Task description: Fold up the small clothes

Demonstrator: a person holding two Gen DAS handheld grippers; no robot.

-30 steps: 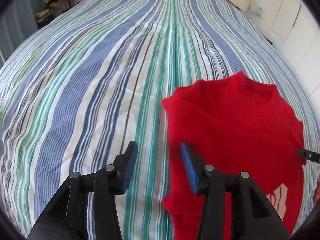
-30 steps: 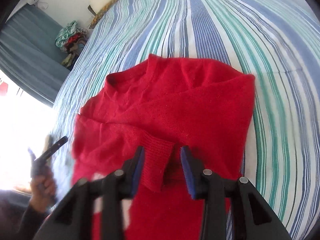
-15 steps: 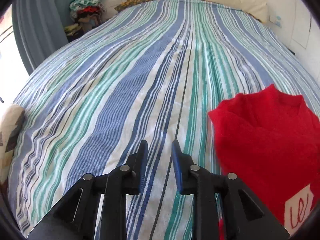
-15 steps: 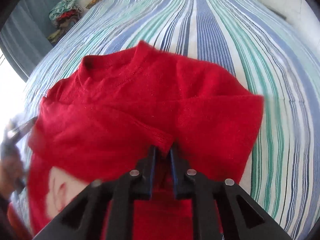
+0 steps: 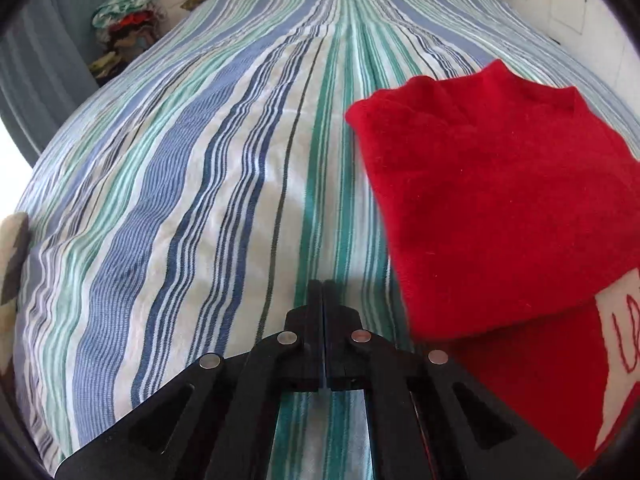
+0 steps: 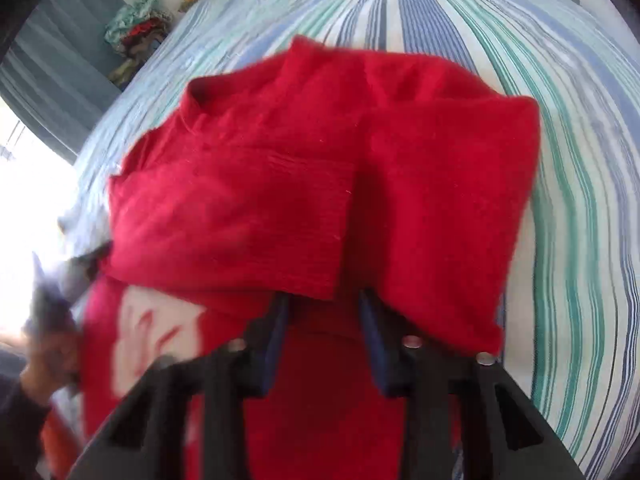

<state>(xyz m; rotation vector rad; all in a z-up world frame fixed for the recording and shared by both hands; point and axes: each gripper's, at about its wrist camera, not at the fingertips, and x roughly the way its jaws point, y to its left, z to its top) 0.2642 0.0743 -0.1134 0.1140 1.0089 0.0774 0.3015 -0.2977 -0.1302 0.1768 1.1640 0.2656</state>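
Closest in, the left gripper (image 5: 322, 286) has its two black fingers pressed flat together with nothing between them, and it hangs over bare striped bedspread (image 5: 192, 184). Just to its right lies the red sweater (image 5: 492, 200), partly folded, its upper half doubled over the lower part, where a white patch with red stitching (image 5: 620, 344) peeks out at the edge of the view. The gripper is beside the garment, not touching it.

Over to the right wrist camera: the right gripper (image 6: 324, 312) has its blue-padded fingers (image 6: 374, 332) spread apart, and the fingertips are tucked under the near edge of the folded red sweater (image 6: 440, 184). Between the fingers sits red fabric of the lower layer; whether the pads touch the knit I cannot tell, the frame is smeared by motion. A ribbed sleeve cuff (image 6: 288, 236) lies across the top of the fold, just ahead of the left finger. The collar (image 6: 200, 100) points to the far left corner of the garment.

At the left edge, very blurred, a hand (image 6: 48, 356) and dark tool shapes show beside the sweater.

Farther off, the blue, green and white stripes run away toward the head of the bed. Beyond the bed's far left corner sits a heap of clothes (image 5: 128, 16) against a grey-blue curtain (image 5: 44, 64).
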